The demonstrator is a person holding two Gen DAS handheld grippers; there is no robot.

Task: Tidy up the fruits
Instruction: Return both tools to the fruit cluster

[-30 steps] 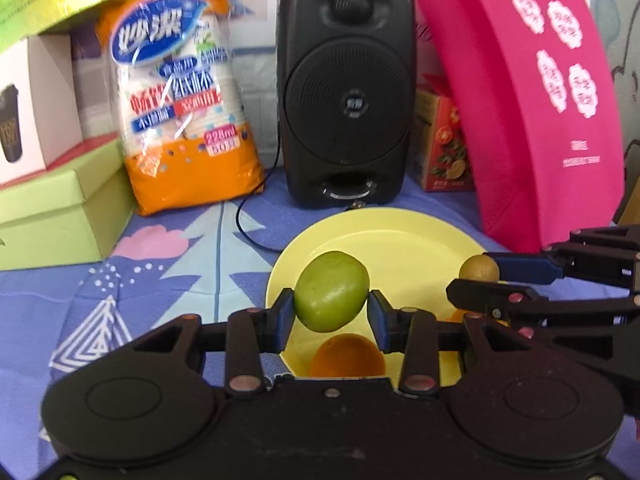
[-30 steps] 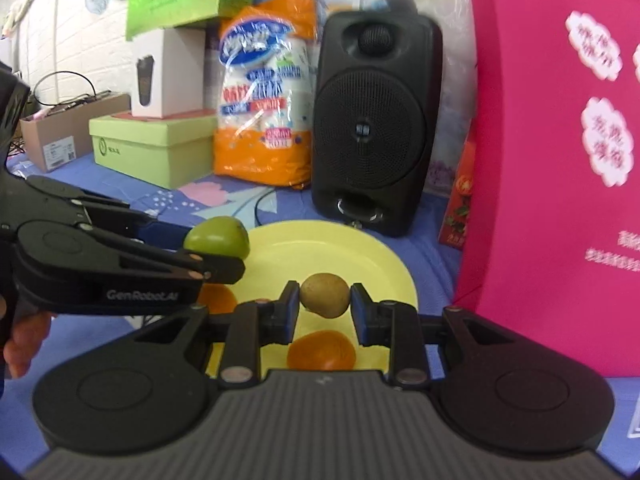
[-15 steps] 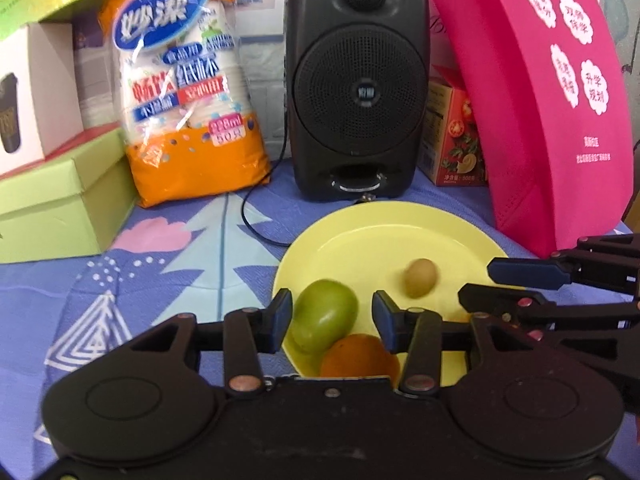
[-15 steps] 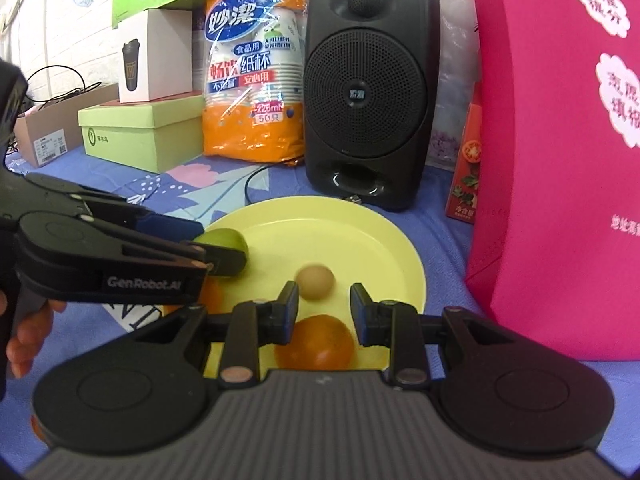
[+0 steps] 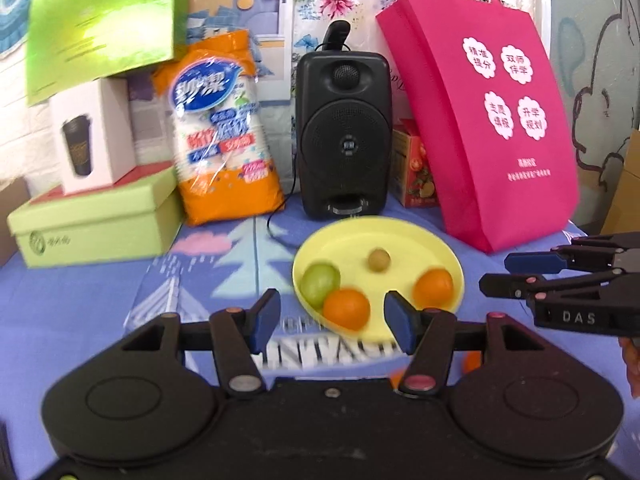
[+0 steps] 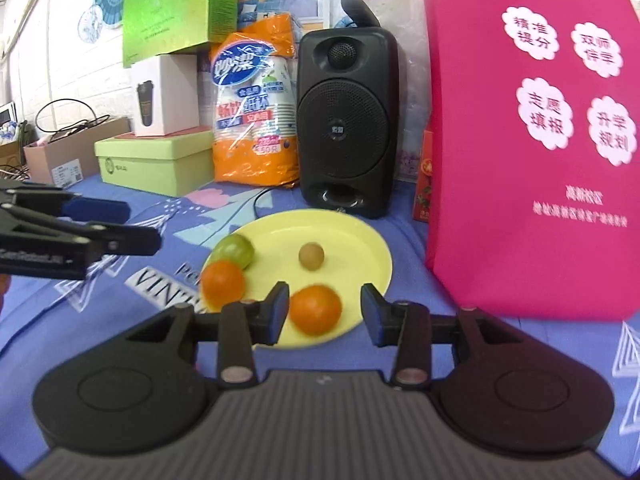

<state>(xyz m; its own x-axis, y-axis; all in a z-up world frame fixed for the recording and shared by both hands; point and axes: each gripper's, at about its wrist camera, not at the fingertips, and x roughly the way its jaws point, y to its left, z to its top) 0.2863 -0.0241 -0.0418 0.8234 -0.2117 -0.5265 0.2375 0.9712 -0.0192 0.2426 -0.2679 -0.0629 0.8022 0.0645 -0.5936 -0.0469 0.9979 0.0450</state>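
Fruits are sitting together on the yellow plate: a green fruit at its left edge touching an orange, a second orange at the near rim, and a small brownish fruit lying apart near the plate's middle. Both tools are hanging over the blue patterned tablecloth near the plate's front edge, the left gripper and the right gripper each standing with fingers spread and gripping nothing. Behind the plate, a black speaker is standing toward the tabletop's back edge, with a pink bag rising on the right.

Probably a staged tabletop in an office or classroom: patterned tablecloth, stacked boxes, speaker, promotional tote bag.
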